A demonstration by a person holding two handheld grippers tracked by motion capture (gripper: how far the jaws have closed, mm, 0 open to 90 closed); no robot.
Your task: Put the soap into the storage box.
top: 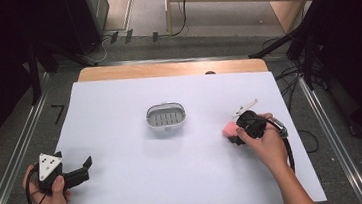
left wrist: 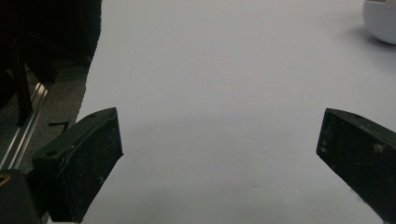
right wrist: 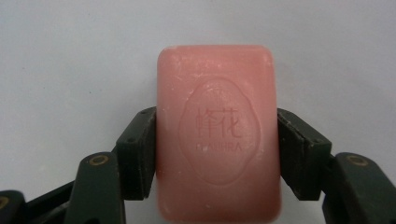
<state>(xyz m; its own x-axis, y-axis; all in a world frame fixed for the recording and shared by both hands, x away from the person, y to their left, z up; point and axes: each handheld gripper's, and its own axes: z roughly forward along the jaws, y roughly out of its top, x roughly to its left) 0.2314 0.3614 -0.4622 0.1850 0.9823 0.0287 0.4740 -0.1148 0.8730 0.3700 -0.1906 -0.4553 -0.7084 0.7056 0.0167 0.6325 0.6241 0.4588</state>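
Two tongs are at work on our white-covered worktop (top: 127,187), one in each of our hands. Our right tongs (top: 234,136) sit at the right side of the sheet, pointing toward the middle, and they pinch a pink bar of soap (top: 229,129) across its narrow width. In the right gripper view we see the soap (right wrist: 218,135) lying flat on the white surface with its stamped face up, both black pads (right wrist: 140,154) pressed against its long sides, about halfway along the bar, so that its far end sticks out beyond the right tongs (right wrist: 217,154). Our left tongs (top: 86,167) rest near the front left corner of the sheet, held in our left hand (top: 52,192), with the grey three-cornered plate on top. We see their jaws spread wide in the left gripper view, with only bare white sheet between them and nothing touching the left tongs (left wrist: 219,144). A small white oval soap dish (top: 166,117) with a slotted grey insert stands near the middle of the worktop, well apart from both tongs; we catch its rounded edge (left wrist: 380,21) at the top right corner of the left gripper view. The soap lies to the right of that dish, clear of it.
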